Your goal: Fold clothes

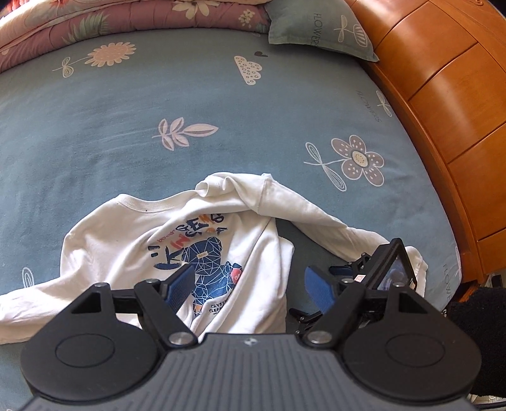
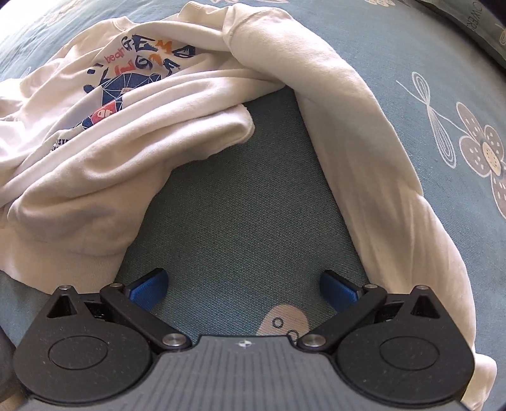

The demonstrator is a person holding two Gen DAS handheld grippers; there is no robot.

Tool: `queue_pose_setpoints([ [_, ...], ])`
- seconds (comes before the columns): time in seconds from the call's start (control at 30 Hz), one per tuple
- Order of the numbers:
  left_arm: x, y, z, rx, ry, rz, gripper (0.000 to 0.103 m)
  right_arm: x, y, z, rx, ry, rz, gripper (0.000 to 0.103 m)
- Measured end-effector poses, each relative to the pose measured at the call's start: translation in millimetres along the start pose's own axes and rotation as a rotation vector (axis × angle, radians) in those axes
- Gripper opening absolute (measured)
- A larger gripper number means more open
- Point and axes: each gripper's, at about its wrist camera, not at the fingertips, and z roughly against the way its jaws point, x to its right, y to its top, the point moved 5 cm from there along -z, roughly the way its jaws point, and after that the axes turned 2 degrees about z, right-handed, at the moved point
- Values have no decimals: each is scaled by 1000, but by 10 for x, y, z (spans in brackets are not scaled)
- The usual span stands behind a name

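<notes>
One white sweatshirt [image 1: 240,227] (print "bear"), "FLOWERS" bedsheet [image 1: 158,158] beneath.

Sweatshirt [image 1: 164,240] on the bedsheet [image 1: 126,126]
Its body lies ahead-left of the right gripper's fingers [image 2: 148,287], its sleeve [image 2: 373,164] ahead-right.

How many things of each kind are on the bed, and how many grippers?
White sweatshirt: 1
Pillow: 1
Folded quilt: 1
Grippers: 2, left gripper and right gripper, both open
Total: 5
</notes>
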Motion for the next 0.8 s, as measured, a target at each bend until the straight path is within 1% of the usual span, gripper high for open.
queue_pose_setpoints([
  [0.17, -413, -27, -177, 3, 23, -15, 76, 13, -28, 54, -37, -25, -22, 103],
  [0.23, -578, -38, -247, 4, 32, -21, 76, 39, -23, 85, -94, -22, -38, 103],
  [0.3, -768, 3, -261, 5, 20, -14, 76, 88, -25, 144, -167, -5, -80, 103],
  [0.33, -864, 25, -268, 5, 15, -10, 76, 128, -7, 235, -173, 14, -118, 103],
  [0.43, -1137, 106, -317, 7, 0, 7, 76, 251, 105, 560, -133, 56, -212, 103],
  [0.53, -1382, 224, -425, 11, -9, 34, 76, 363, 299, 867, -59, 77, -275, 103],
  [0.63, -1627, 343, -532, 15, -18, 61, 76, 564, 858, 1055, 44, 92, -311, 103],
  [0.67, -1708, 382, -568, 16, -21, 70, 76, 523, 1123, 1014, 77, 106, -321, 103],
  [0.73, -1802, 476, -667, 29, -31, 74, 76, 519, 1435, 980, 127, 147, -324, 103],
  [0.77, -1853, 540, -730, 43, -42, 81, 76, 475, 1640, 854, 152, 167, -323, 103],
  [0.8, -1899, 595, -788, 52, -57, 97, 76, 459, 1772, 785, 171, 193, -321, 103],
])
